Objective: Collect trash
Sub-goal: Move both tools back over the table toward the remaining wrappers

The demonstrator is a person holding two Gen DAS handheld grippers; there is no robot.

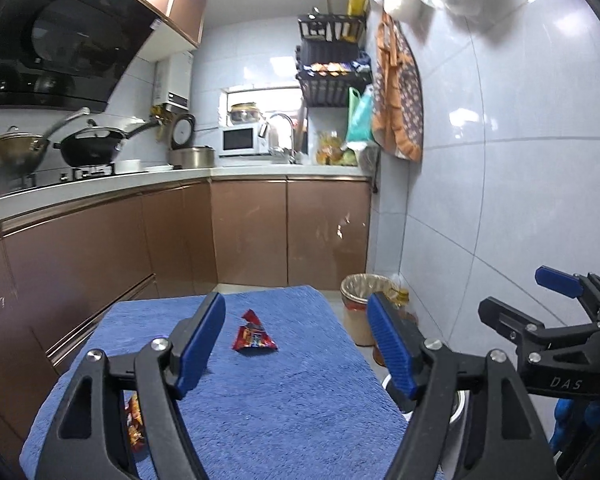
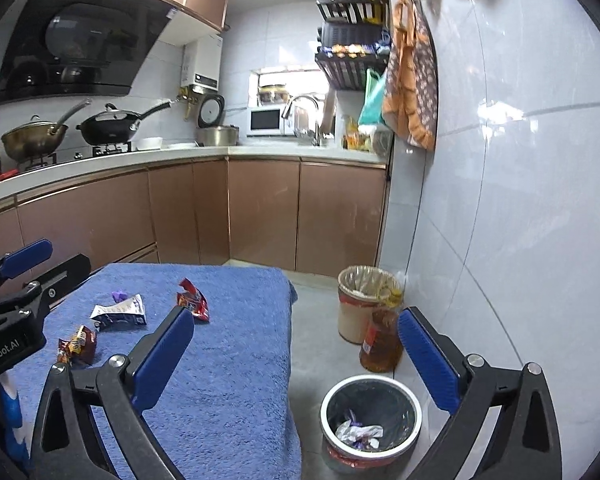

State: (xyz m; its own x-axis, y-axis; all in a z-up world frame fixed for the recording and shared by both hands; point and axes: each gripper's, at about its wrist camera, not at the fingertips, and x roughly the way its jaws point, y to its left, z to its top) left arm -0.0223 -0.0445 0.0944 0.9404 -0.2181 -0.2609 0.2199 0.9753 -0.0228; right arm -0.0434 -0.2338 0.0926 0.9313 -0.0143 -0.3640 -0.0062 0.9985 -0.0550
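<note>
A blue towel point(image 2: 228, 360) covers a table. On it lie a red wrapper point(image 2: 194, 300), also in the left wrist view point(image 1: 254, 334), a white wrapper point(image 2: 118, 314), a small purple wrapper point(image 2: 119, 294) and an orange-brown wrapper point(image 2: 78, 344), seen too in the left wrist view point(image 1: 134, 424). A small round bin point(image 2: 370, 420) with crumpled wrappers inside stands on the floor right of the table. My left gripper point(image 1: 296, 344) is open and empty above the towel. My right gripper point(image 2: 296, 352) is open and empty over the table's right edge and the bin.
A taller lined bin point(image 2: 360, 300) and an amber oil bottle point(image 2: 380, 340) stand on the floor by the white tiled wall. Brown kitchen cabinets point(image 2: 260, 212) with a stove, pans and sink run behind and to the left.
</note>
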